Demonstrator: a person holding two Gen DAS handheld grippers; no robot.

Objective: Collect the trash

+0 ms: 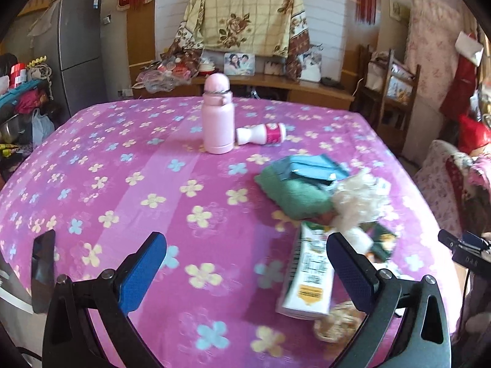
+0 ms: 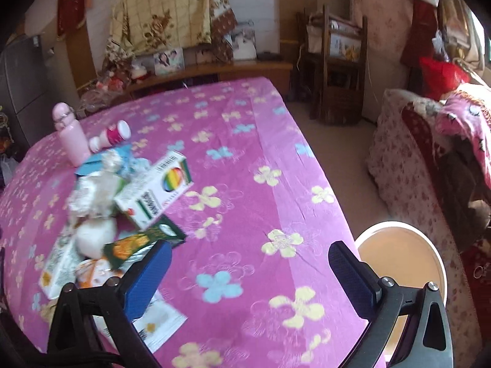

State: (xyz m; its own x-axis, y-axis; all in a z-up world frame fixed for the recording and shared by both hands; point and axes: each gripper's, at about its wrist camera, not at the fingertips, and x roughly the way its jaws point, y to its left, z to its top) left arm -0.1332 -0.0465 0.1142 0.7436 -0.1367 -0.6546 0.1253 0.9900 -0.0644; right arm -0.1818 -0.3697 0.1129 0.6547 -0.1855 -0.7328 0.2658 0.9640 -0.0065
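My left fingers (image 1: 245, 273) stand wide apart over the counter (image 1: 129, 202), which wears a pink cloth printed with yellow and blue flowers, and they hold nothing. Between them and a little to the right lies a long white carton (image 1: 307, 279) with a yellow label at its near end, flat on the cloth. Just beyond it sits the rest of the trash: a crumpled white wad (image 1: 357, 202), a dark green wrapper (image 1: 380, 240), and a folded green cloth (image 1: 291, 193) with a teal packet (image 1: 310, 167) resting on top. A round crinkled scrap (image 1: 336, 322) lies beside the carton's near end, close to my right-hand pad. Further back, well apart from the heap, a pink flask (image 1: 218, 116) stands upright, and a small white bottle with a pink label (image 1: 262, 134) lies on its side just beside it.

My right fingers (image 2: 250, 276) are also spread wide and empty, hovering above bare cloth near the counter's edge. The pile is off to their left: a white box with a rainbow circle (image 2: 153, 190) sits tilted on top, with the white wad (image 2: 95, 236) and the green wrapper (image 2: 144, 240) below it, the wrapper reaching almost to my left pad. A flat white packet (image 2: 159, 322) lies under that pad. Beyond the counter's edge, beside my right pad, is a round white-rimmed bin (image 2: 399, 251).
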